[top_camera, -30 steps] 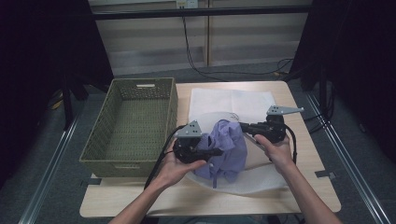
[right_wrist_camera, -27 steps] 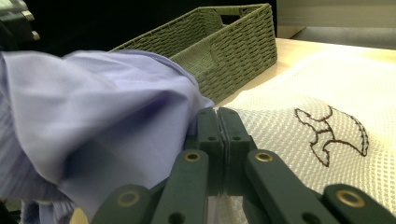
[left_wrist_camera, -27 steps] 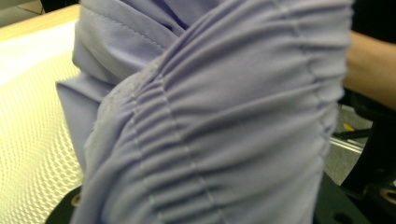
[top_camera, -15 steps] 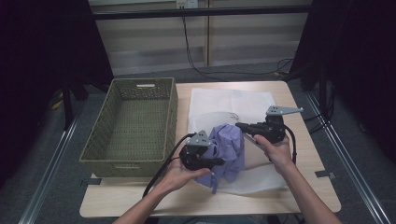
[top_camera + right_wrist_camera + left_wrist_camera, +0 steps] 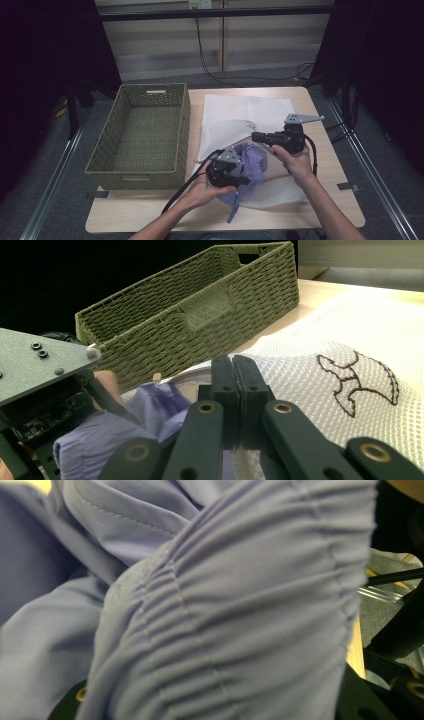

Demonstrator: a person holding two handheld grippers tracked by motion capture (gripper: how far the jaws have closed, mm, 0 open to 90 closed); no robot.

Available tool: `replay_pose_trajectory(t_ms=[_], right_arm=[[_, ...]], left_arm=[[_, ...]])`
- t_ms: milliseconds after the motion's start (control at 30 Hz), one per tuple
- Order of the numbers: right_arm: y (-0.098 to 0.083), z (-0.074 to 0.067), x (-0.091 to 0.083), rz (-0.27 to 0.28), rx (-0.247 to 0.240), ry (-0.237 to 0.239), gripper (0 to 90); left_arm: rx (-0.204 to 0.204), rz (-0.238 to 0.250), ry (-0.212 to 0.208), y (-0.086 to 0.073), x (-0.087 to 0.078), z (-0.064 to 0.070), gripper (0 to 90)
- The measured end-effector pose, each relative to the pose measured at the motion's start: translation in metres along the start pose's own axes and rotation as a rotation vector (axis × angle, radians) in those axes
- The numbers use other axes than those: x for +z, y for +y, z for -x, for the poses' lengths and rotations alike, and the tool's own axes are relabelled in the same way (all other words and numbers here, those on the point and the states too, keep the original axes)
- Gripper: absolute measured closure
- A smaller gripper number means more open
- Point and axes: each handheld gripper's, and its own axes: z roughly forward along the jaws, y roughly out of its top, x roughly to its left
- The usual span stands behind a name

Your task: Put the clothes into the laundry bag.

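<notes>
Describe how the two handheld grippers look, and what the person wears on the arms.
Both the left gripper and the right gripper are black, each topped by a grey three-cornered plate with small screws. A black cable trails from each. In the right gripper view, the jaws' black links carry brass-coloured pivot pins. The forearms are bare; no sleeves show.

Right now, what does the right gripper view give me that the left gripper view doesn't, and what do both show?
Right gripper view alone: the right tool, jaws together on the edge of the white mesh bag, its brown embroidered mark, the green woven basket and the left tool. Left gripper view alone: close up, the garment's gathered ribbed band and stitched seams. Shared: the lavender garment.
</notes>
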Motion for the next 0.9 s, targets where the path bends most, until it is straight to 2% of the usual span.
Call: replay_pose_trajectory(t_ms=[100,167,267,400,433,467,500,633,667,833,900], right_arm=[[-0.002,0.000,0.000,-0.007,-0.001,0.001,89.1],[-0.004,-0.001,0.001,-0.018,0.000,0.000,89.1],[-0.008,-0.002,0.003,-0.037,-0.004,-0.003,89.1],[-0.016,-0.004,0.004,-0.062,-0.005,-0.002,89.1],[-0.019,-0.004,0.004,-0.078,-0.008,-0.004,89.1],[-0.021,-0.004,0.004,-0.089,-0.006,-0.007,89.1],[-0.024,-0.004,0.004,-0.098,-0.007,-0.008,89.0],[-0.033,-0.001,0.002,-0.125,0.006,-0.014,88.8],[-0.035,-0.001,0.002,-0.128,0.007,-0.011,88.8],[-0.039,-0.002,0.008,-0.162,-0.002,-0.007,88.4],[-0.042,-0.002,0.011,-0.181,-0.009,-0.007,88.3]], left_arm=[[-0.006,-0.002,0.004,0.001,0.007,-0.002,69.9],[-0.013,-0.028,0.011,-0.002,0.012,-0.006,69.9],[-0.037,-0.034,0.014,-0.005,0.020,-0.011,69.6],[-0.039,-0.066,0.031,-0.008,0.030,-0.013,68.4],[-0.047,-0.057,0.022,-0.009,0.032,-0.013,68.1],[-0.044,-0.073,0.026,-0.009,0.032,-0.014,68.1],[-0.044,-0.064,0.022,-0.010,0.034,-0.014,68.0],[-0.042,-0.089,0.026,-0.013,0.038,-0.013,67.4],[-0.038,-0.098,0.039,-0.014,0.039,-0.012,67.1],[-0.061,-0.064,0.040,-0.019,0.043,-0.012,64.1],[-0.049,-0.076,0.042,-0.018,0.043,-0.011,62.7]])
